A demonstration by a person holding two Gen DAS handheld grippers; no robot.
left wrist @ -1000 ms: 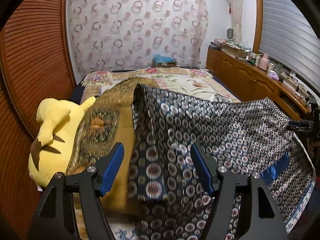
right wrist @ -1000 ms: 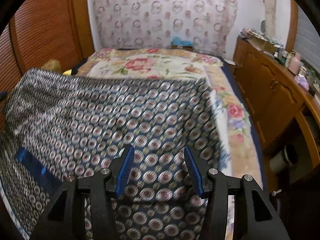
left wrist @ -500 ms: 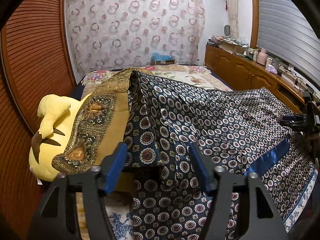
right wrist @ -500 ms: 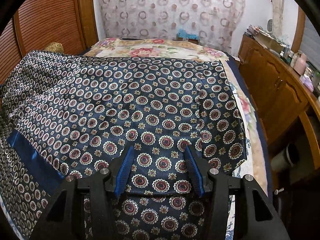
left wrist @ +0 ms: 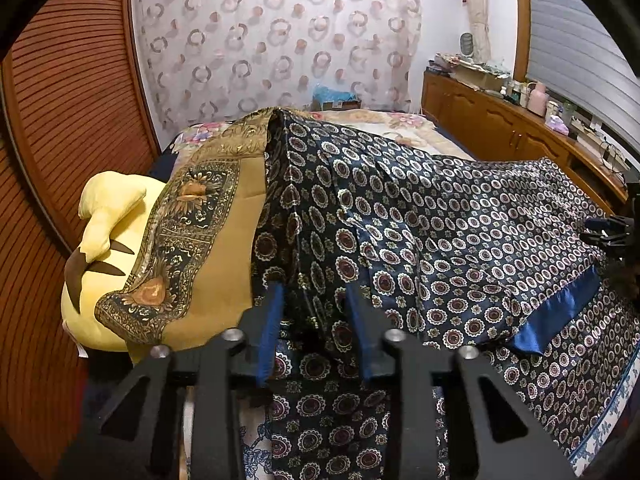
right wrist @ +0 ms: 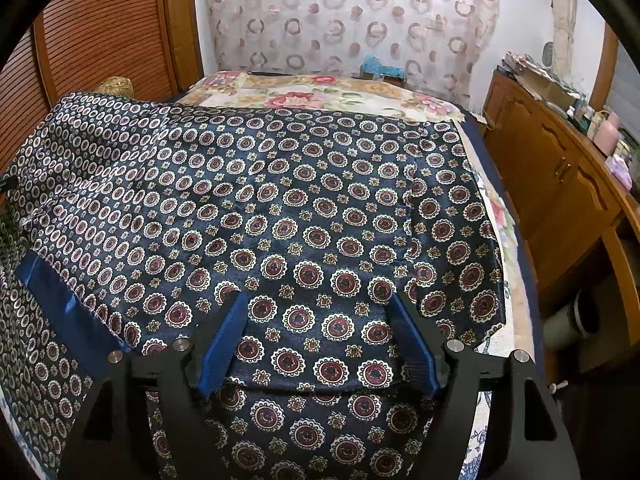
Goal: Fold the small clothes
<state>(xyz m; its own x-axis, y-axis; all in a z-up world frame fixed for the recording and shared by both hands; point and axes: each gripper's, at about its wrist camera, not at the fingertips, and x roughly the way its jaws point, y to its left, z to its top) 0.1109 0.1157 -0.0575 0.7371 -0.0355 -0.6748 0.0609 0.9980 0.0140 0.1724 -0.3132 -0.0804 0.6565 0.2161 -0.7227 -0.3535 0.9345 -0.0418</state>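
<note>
The bed (right wrist: 496, 216) under its floral cover filled the room between curtain and wooden cabinets. My left gripper (left wrist: 314, 330) stood narrow, pads pinching a bunched edge of the navy patterned garment (left wrist: 460, 240). My right gripper (right wrist: 316, 336) stood wide, fabric lying loose between its fingers, nothing clamped. The garment (right wrist: 280, 208) lay spread across the bed, one side draped beside a yellow plush toy (left wrist: 104, 232). To fold well, I judged both corners should be gripped level and the cloth kept taut.
</note>
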